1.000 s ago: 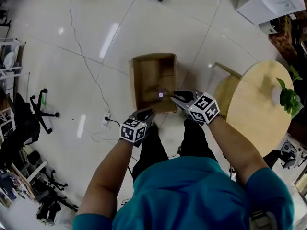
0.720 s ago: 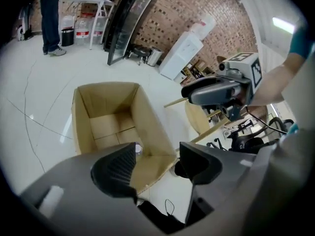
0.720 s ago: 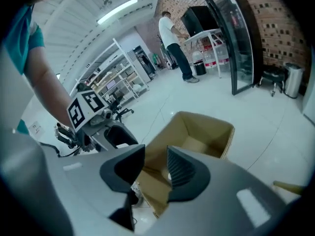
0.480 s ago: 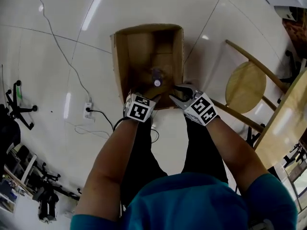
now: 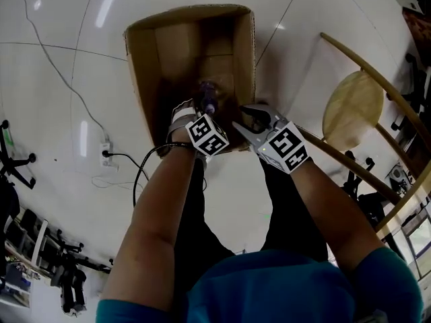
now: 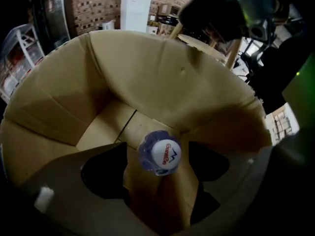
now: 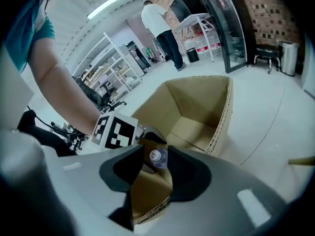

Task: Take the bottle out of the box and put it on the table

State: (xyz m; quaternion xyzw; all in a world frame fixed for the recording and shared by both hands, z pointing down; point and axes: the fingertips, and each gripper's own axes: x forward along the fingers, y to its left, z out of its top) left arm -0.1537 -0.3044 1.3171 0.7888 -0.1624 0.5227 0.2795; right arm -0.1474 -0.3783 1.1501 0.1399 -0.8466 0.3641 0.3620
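pale tiled floor point(image 5: 67, 79), open cardboard box point(image 5: 145, 59); the bottle point(image 5: 206, 96) stands inside. we're reaching in: left gripper point(image 5: 192, 113) opening its jaws over the cap, untouched; right gripper point(image 5: 254, 121) spread wide, empty. next, we close on the neck.

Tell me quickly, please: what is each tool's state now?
Left tool: opening, bottle between the jaws, not gripped.
Right tool: open, holding nothing.

Dim head view w/ glare streaks on floor point(image 5: 54, 79); fisheye edges, shadowy, soft box point(image 6: 147, 68) interior.

Brown cardboard box point(image 5: 145, 66), white-capped bluish bottle point(image 6: 160, 154), teal shirt point(image 5: 269, 288)
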